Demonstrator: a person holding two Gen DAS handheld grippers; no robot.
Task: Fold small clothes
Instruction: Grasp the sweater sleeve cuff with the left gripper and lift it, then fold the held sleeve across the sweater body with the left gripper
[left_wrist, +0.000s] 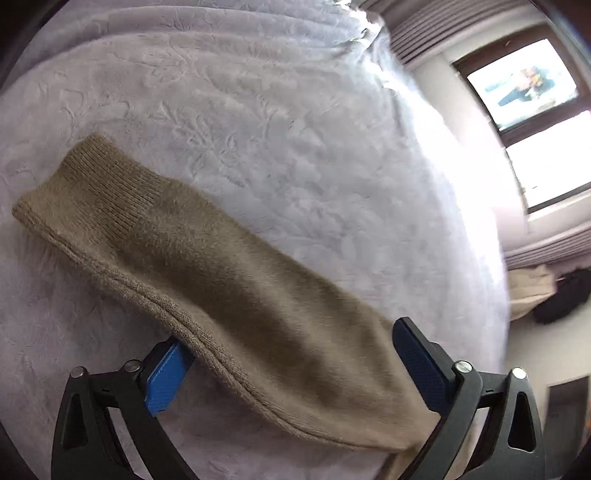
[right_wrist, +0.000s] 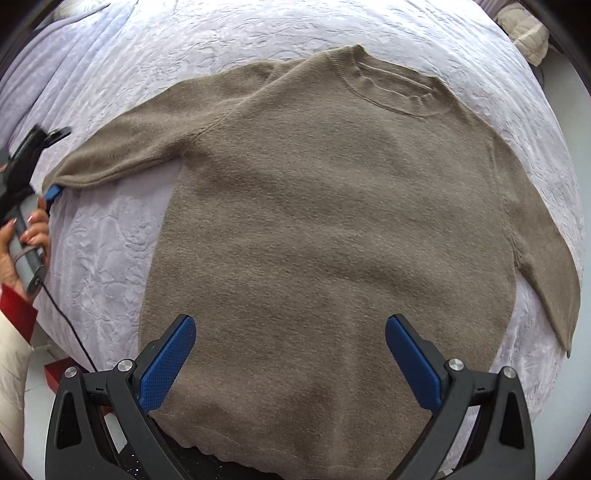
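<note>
Across a lilac embossed bedspread (right_wrist: 110, 258), brown sweater (right_wrist: 332, 221) flat, window (left_wrist: 546, 162) beyond, left gripper (left_wrist: 291, 354) and right gripper (right_wrist: 290, 358) spread.

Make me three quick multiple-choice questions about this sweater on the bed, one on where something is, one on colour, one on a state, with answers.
1. Where are the left tongs?
A. At the collar
B. At the end of a sleeve
C. At the bottom hem

2. What colour is the sweater?
A. Red
B. Navy
C. Brownish tan

3. How does the sweater lie?
A. Spread flat, not yet folded
B. Folded in half
C. Rolled up

Answers:
1 B: the left tongs straddle the sleeve, one pad under its edge, near the cuff.
2 C: the sweater is brownish tan against the pale lilac bedspread.
3 A: the body lies flat with both sleeves out to the sides and the collar showing; the right tongs stand open over the lower part.
</note>
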